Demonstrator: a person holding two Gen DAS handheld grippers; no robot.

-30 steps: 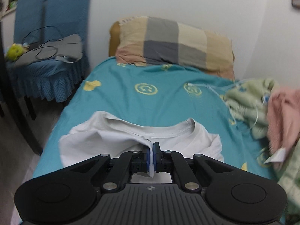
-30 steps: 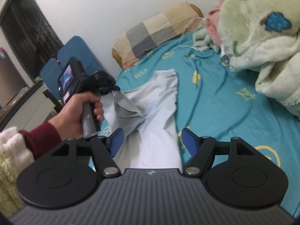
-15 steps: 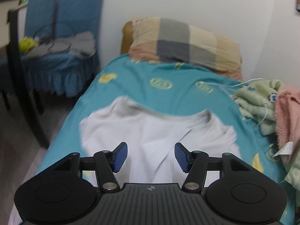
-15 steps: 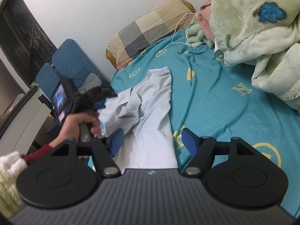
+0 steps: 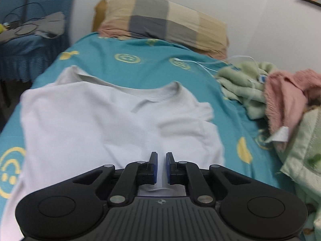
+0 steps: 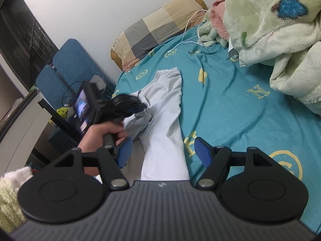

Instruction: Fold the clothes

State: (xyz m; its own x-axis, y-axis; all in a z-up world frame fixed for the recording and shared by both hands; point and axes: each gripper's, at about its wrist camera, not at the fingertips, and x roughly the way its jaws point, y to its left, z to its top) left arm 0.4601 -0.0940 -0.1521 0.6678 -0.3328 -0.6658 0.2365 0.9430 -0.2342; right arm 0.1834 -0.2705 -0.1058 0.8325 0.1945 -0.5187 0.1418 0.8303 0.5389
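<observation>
Teal bedsheet (image 5: pixel 152 68) holds the white T-shirt (image 5: pixel 96 132), partly folded. Left gripper (image 5: pixel 161 163) let go half a second ago and now has its pads nearly together over the cloth, pinching nothing. Right gripper (image 6: pixel 161 153) stays spread. Regrasp likely next.

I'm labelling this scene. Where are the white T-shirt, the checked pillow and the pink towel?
white T-shirt (image 5: pixel 84 124): left wrist view, chest panel.
checked pillow (image 5: pixel 160 20): left wrist view, grey middle.
pink towel (image 5: pixel 284 96): left wrist view, draped front.
</observation>
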